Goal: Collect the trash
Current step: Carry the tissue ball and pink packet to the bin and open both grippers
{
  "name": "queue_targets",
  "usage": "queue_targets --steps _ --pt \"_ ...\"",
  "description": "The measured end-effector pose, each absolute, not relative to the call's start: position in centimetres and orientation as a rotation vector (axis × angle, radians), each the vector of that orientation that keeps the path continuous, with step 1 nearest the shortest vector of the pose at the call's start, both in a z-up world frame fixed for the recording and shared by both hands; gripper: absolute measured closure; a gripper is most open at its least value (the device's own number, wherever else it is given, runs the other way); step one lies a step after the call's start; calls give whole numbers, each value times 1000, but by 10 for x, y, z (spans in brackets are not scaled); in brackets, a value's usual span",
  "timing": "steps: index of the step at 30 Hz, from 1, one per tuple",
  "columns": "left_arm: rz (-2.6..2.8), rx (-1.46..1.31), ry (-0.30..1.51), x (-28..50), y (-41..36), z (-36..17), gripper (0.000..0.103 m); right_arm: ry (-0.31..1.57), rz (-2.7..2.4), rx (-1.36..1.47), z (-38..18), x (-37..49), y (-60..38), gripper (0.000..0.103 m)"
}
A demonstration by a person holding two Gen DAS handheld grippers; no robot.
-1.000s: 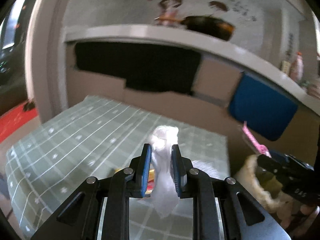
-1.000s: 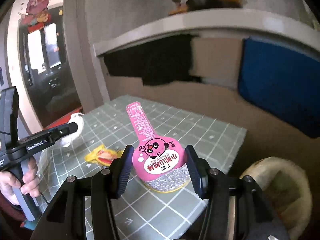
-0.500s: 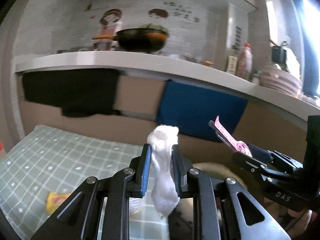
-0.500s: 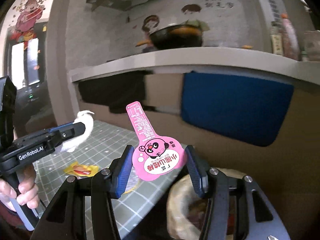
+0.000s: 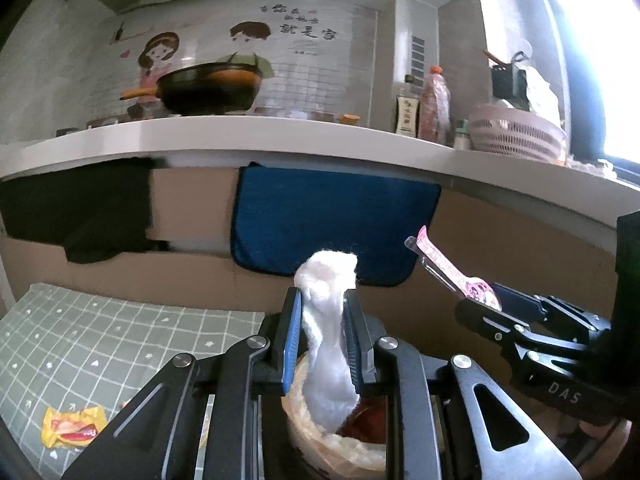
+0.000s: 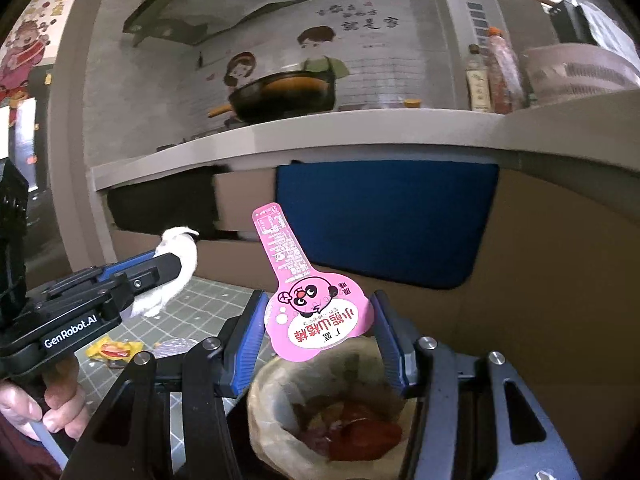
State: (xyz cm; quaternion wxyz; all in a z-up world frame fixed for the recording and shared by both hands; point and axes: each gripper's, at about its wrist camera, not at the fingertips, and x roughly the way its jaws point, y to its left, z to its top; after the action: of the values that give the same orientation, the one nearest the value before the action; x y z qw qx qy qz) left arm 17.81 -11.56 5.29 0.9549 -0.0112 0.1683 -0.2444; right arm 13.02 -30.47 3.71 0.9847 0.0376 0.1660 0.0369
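A kitchen wall with a cartoon couple sticker rises behind a long white shelf [image 5: 280, 136] that carries a dark frying pan [image 5: 208, 88], bottles and a pink slatted basket [image 5: 516, 136]. Below the shelf hang a black cloth [image 5: 80, 216] and a blue towel [image 5: 332, 228] against brown cardboard.

At far left in the left wrist view, the counter [image 5: 100, 344] wears a green checked cloth, and a yellow snack wrapper [image 5: 74, 432] lies on it near the edge. In the right wrist view a clear, crumpled bit of plastic [image 6: 176, 346] lies just beside that wrapper.

Further right, the left hand-held gripper [image 5: 322, 336] is closed narrow on a wad of white tissue [image 5: 328, 320], which sticks up past the blue pads and droops below them. It hangs over the trash bin [image 5: 340, 448], a round bin lined with a pale bag, standing just off the counter's edge.

To the right, the right hand-held gripper [image 6: 318, 332] pinches a pink lollipop-shaped wrapper [image 6: 316, 316] by its round, printed end; the long tab points up. The jaws are fairly wide, spanning the wrapper's width. It too is above the bin [image 6: 332, 412], where red and brown scraps [image 6: 360, 436] lie at the bottom.
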Motion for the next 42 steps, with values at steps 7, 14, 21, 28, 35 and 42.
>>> queue_targets --steps 7,14,21,28,35,42 --pt "-511 -22 361 185 -131 38 81 345 50 99 26 132 -321 54" --pt "-537 -59 436 206 -139 8 81 387 35 109 6 143 -327 54" --pt "-541 -58 529 222 -150 -26 81 440 24 128 -17 158 -335 54" --pt "-550 -35 589 232 -163 -55 81 495 21 158 -40 178 -344 54" --pt "-574 -51 643 244 -169 -69 81 559 16 203 -68 197 -353 53" --pt "-624 -86 685 251 -166 -74 62 583 -7 210 -78 201 -357 51"
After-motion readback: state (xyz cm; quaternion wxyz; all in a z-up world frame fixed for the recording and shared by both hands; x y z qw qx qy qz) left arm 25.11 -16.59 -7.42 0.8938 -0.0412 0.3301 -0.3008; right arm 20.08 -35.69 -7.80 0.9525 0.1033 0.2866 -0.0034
